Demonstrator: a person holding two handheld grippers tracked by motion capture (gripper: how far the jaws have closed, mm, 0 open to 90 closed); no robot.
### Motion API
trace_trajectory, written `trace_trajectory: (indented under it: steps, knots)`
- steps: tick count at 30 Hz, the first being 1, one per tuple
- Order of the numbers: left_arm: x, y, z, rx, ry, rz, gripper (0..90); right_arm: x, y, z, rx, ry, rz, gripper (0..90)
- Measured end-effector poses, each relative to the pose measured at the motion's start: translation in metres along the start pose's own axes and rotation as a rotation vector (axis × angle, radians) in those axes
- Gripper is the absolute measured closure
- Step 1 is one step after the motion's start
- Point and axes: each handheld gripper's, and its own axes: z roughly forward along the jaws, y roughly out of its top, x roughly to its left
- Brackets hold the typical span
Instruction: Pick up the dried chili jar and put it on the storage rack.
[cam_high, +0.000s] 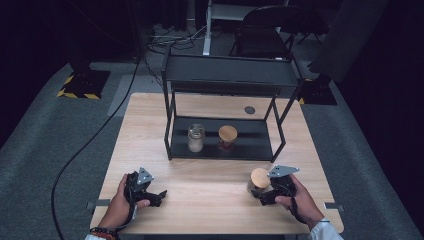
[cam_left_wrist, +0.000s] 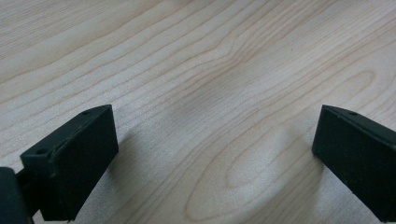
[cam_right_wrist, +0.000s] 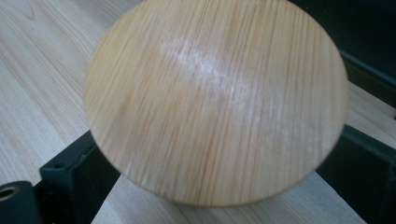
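Right tool (cam_high: 261, 192) straddles jar (cam_high: 259, 181) on table (cam_high: 210, 197), jaws flanking body under wooden lid (cam_right_wrist: 215, 100), grip unclear. Glass likely slick, breakable, rigid: squeeze body below lid. Left tool (cam_left_wrist: 215, 163) wide, empty.

Three jars are showing in all. Two jars are standing on the rack's (cam_high: 223, 150) lower shelf: one clear jar (cam_high: 196, 138) lacking a wooden lid, and one jar (cam_high: 227, 136) wearing a wooden lid. The third jar (cam_high: 259, 181), also wearing a wooden lid, is standing on the table (cam_high: 210, 195) at the near right. That is making two wooden lids. One black rack with two shelves is sitting on one wooden table. Two grippers are showing, a left gripper (cam_high: 159, 196) and a right gripper (cam_high: 256, 194), each being held by one hand, so two hands. One dark chair (cam_high: 262, 30) is standing behind the table.
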Motion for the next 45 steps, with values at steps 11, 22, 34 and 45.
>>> trace_trajectory:
  steps: [11,22,34,45]
  knots:
    - [0.0000,0.0000,0.0000,0.000,0.000,0.000,0.0,0.0046,0.0059,0.0047,0.000,-0.003,-0.004,11.4]
    - [0.0000,0.0000,0.0000,0.000,0.000,0.000,0.0,0.0046,0.0076,0.0076,0.012,-0.019,0.013,23.6]
    - [0.0000,0.0000,0.0000,0.000,0.000,0.000,0.0,0.0071,0.0088,0.0068,0.019,-0.039,-0.004,24.6]
    - [0.0000,0.0000,0.0000,0.000,0.000,0.000,0.0,0.0062,0.0088,0.0049,0.024,-0.036,0.012,24.7]
